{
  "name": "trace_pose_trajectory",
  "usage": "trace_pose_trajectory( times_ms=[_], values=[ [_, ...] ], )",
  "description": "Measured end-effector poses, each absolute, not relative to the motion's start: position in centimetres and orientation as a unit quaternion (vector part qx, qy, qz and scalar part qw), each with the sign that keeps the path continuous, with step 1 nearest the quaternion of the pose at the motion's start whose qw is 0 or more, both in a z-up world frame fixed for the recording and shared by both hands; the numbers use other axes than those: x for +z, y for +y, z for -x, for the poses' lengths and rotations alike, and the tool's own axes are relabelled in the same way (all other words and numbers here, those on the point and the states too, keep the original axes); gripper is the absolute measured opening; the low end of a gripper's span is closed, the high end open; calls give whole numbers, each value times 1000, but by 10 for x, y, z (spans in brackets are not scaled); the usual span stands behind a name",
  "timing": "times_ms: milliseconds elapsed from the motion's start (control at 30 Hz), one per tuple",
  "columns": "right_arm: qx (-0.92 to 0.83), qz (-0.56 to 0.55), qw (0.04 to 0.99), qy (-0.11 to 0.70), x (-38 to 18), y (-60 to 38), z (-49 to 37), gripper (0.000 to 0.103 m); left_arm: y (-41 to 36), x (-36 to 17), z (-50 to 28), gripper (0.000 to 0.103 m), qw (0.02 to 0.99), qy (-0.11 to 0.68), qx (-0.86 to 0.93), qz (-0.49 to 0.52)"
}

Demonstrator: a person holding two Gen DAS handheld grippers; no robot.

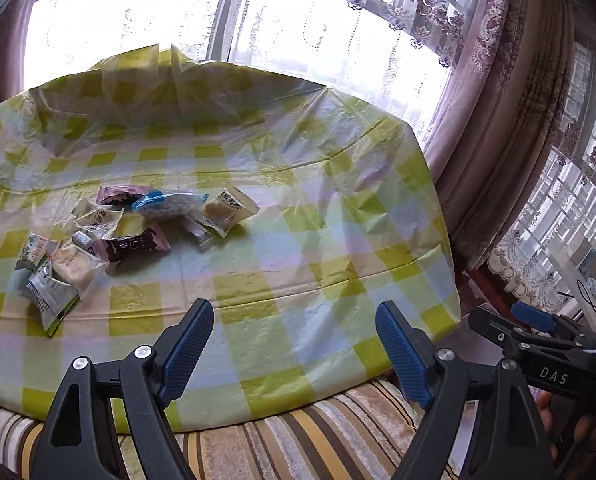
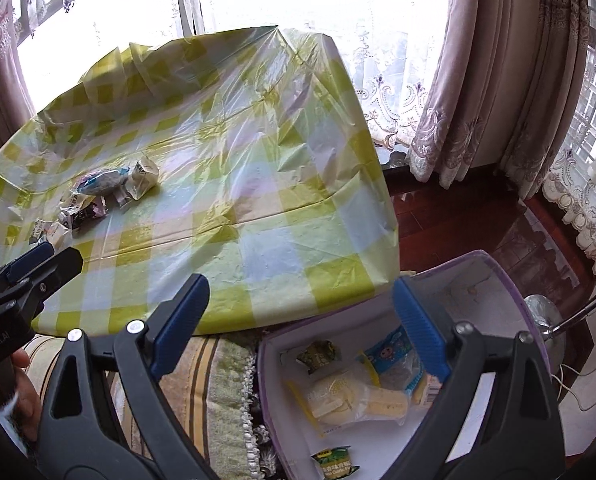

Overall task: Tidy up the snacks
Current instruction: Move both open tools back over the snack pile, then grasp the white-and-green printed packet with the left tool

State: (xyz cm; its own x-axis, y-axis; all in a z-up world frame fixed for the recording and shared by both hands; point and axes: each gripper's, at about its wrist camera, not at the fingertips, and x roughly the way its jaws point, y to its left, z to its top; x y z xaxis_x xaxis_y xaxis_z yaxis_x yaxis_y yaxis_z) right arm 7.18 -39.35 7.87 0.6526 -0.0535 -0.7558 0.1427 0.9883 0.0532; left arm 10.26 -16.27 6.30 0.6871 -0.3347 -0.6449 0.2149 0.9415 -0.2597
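Left gripper (image 1: 294, 344): fingers spread wide, nothing between them, poised over the near edge of the table.
Right gripper (image 2: 301, 320): fingers likewise spread and empty, hung over the box (image 2: 509, 276) at 5 o'clock off the table corner.

Snack packets (image 1: 110, 240): loose cluster at 9 to 10 o'clock in the left wrist view, well apart from both grippers. Noted among them a blue-ended clear packet (image 1: 166, 206), a cream pastry pack (image 1: 230, 208), a dark brown-and-pink pack (image 1: 132, 242).

Box contents: pale round pastry in clear wrap (image 2: 337, 400), blue cartoon-print packet (image 2: 393, 348), two green packets (image 2: 333, 462); judged partly filled, table pile not yet cleared.

Step in hand, judged: fetching the next packet. Best taken one at a time from the cluster's nearest edge, pinched across a crimped end rather than the soft middle, lifted clear before crossing to the box.

Surface: table under thin, creased green-checked plastic cloth (image 1: 298, 240); slippery, liable to drag.

Room: striped cushion (image 1: 317, 440) at 6 o'clock, lace curtains (image 1: 497, 80) and bright windows from 11 to 2 o'clock, dark wooden floor (image 2: 457, 216).
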Motion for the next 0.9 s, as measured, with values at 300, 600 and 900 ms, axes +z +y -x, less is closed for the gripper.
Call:
trace_pose_trajectory(
  times_ms=[300,600,900],
  values=[
    [-10,-61,908,415,78,-355,-94,94,-95,49,-111,82,910,374,-79,160],
    [13,-58,909,413,77,-316,-120,94,-22,32,-116,74,896,378,2,234],
    [41,-58,900,431,64,-279,-142,94,25,13,-126,68,875,394,43,276]
  ],
)
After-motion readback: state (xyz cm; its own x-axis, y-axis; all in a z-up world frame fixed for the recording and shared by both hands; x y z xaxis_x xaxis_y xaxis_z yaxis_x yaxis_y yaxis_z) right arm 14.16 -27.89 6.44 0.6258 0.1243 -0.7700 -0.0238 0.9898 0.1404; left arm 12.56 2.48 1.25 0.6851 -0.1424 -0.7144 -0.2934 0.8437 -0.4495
